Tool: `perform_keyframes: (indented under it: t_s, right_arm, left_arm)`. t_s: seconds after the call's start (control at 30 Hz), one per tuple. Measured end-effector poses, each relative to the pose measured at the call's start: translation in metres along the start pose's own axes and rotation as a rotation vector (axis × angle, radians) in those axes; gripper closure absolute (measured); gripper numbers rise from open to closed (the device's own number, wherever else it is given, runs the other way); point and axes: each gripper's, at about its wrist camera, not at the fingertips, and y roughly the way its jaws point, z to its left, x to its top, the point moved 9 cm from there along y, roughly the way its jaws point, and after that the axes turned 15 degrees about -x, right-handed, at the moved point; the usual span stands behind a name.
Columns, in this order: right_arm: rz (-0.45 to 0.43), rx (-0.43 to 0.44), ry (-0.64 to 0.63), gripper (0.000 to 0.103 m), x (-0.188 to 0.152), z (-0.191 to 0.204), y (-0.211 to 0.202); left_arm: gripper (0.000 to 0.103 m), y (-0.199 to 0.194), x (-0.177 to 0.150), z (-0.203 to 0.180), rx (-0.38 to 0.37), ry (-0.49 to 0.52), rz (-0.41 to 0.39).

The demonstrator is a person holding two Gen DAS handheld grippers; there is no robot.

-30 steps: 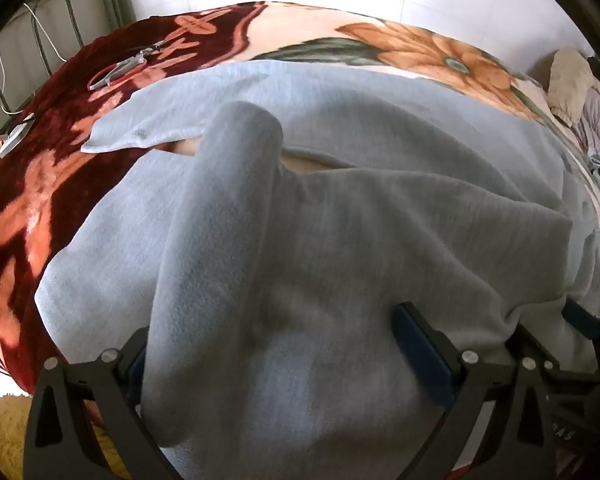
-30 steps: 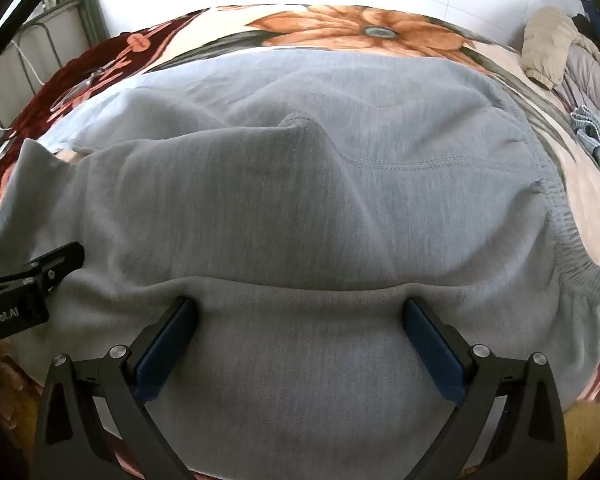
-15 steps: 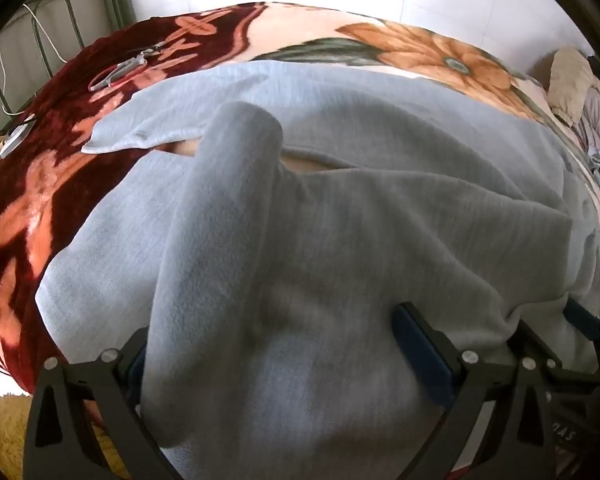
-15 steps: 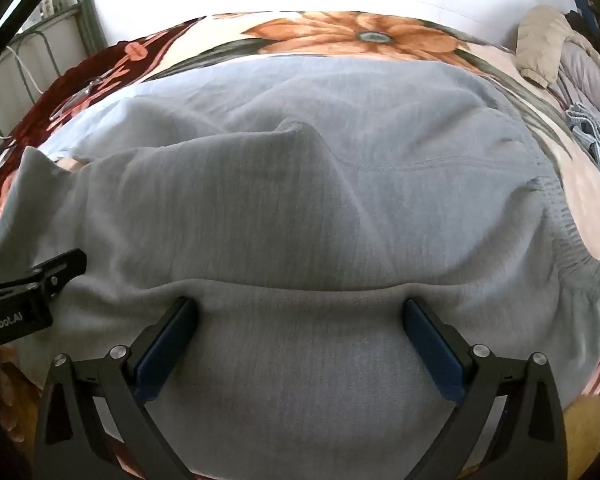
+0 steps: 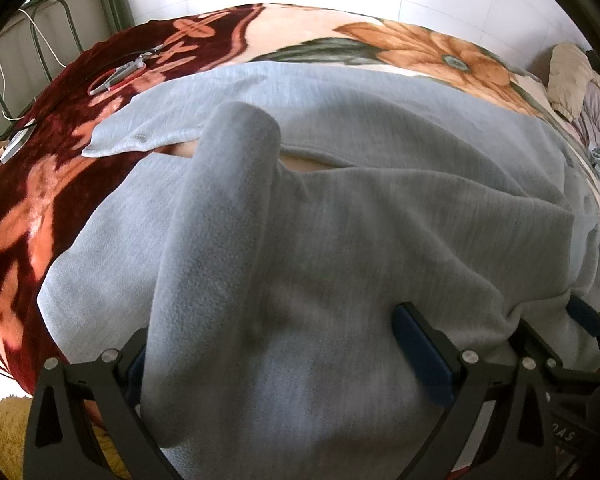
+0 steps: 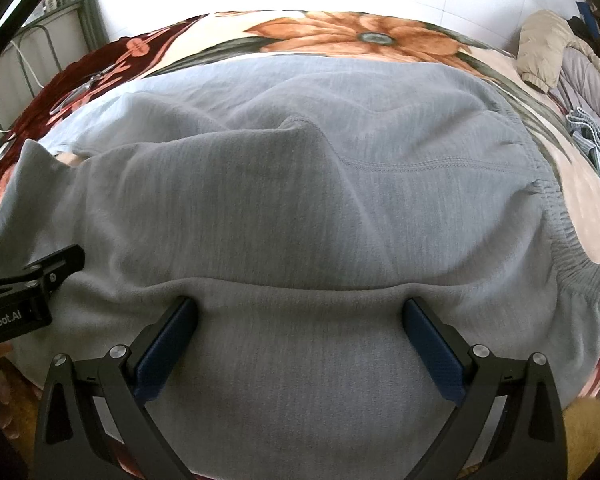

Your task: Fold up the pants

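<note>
While the grey fleece sweatpants [image 6: 300,200] lie spread over the red-and-cream floral plush blanket [image 5: 40,184], the right gripper [image 6: 300,336] sits at 6 o'clock with blue-padded fingers [image 6: 168,344] spread wide, a fabric ridge running between them, nothing pinched. Left gripper [image 5: 276,344] is also at 6 o'clock, fingers [image 5: 420,348] wide apart, a rolled fold of pant leg draped over the left one toward 12 o'clock; elastic waistband [image 6: 572,248] at 3 o'clock in the right view. Beige puffy jacket [image 6: 540,52] at 2 o'clock, silver-red tool [image 5: 118,76] on the blanket at 10 o'clock.
</note>
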Motion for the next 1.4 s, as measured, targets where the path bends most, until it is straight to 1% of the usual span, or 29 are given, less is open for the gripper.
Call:
perform_keyframes:
  t_s: [0.93, 1.4]
  right_arm:
    - [-0.003, -0.001, 0.000, 0.000, 0.0000, 0.0001, -0.0003]
    - [0.002, 0.003, -0.006, 0.000, -0.0001, 0.0004, -0.0019]
  left_arm:
    - [0.000, 0.0002, -0.0002, -0.0001, 0.003, 0.002, -0.002]
    - [0.000, -0.0018, 0.0011, -0.0014, -0.011, -0.003, 0.006]
